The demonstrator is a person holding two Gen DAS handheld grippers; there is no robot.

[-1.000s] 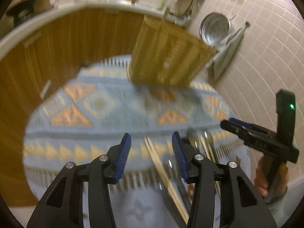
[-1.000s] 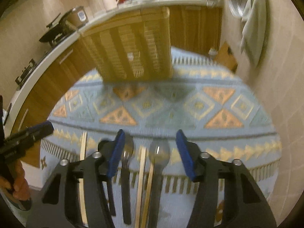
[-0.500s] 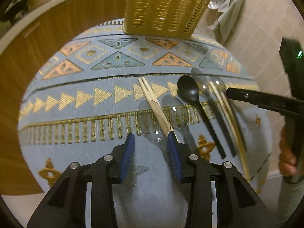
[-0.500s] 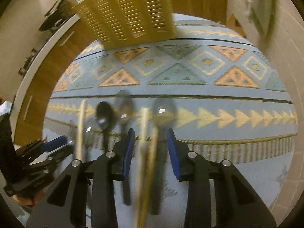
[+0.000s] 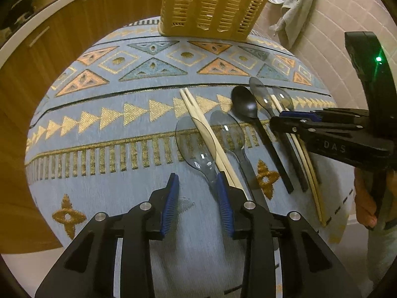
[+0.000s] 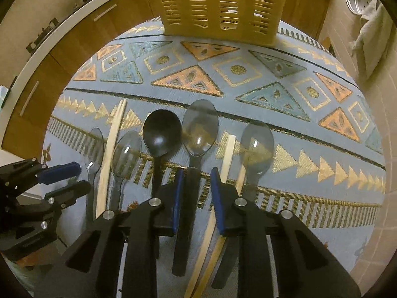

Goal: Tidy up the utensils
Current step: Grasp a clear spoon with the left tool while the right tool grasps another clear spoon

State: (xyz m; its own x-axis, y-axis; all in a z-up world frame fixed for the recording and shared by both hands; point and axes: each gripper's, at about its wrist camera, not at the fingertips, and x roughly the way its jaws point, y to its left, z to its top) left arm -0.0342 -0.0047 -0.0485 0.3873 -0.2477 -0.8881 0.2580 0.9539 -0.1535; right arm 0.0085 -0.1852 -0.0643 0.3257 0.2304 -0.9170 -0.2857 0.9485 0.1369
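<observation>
Our left tool (image 5: 198, 196) low at six o'clock, jaws parted, our right tool (image 6: 196, 191) likewise parted, hand (image 5: 367, 206) gripping at four o'clock

Patterned blue tablecloth (image 5: 139, 114) under spoons (image 6: 162, 132), chopsticks (image 5: 208, 136) (paired) and yellow basket (image 5: 211, 5).

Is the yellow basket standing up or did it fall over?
Standing up. The yellow basket sits flat on the blue cloth, its slotted walls rising straight. Whether anything is inside, cannot tell; its top is out of view.
</observation>
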